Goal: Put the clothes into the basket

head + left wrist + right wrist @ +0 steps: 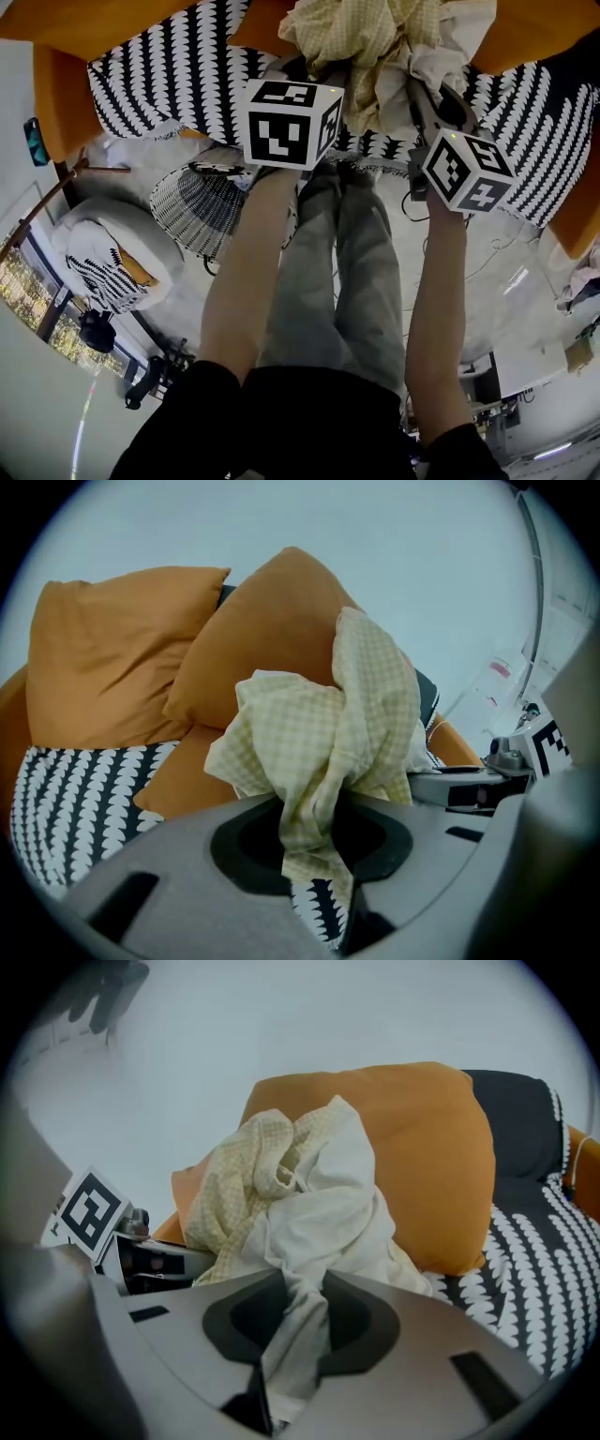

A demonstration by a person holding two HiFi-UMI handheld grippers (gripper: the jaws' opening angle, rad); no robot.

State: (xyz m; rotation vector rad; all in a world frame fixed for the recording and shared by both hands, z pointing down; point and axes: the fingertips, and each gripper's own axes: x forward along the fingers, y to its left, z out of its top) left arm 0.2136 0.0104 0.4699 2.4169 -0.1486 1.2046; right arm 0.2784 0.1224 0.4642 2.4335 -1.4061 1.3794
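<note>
A crumpled yellow checked garment lies bunched on the sofa at the top of the head view, with white cloth against its right side. My left gripper is shut on a fold of the yellow garment. My right gripper is shut on a strand of the white cloth. Both marker cubes, the left one and the right one, sit just below the pile. A round white wire basket stands on the floor to the lower left of the left cube.
The sofa has a black-and-white patterned cover and orange cushions. A white round seat with a patterned cushion stands left of the basket. Cables trail over the floor at the right. The person's legs are between the arms.
</note>
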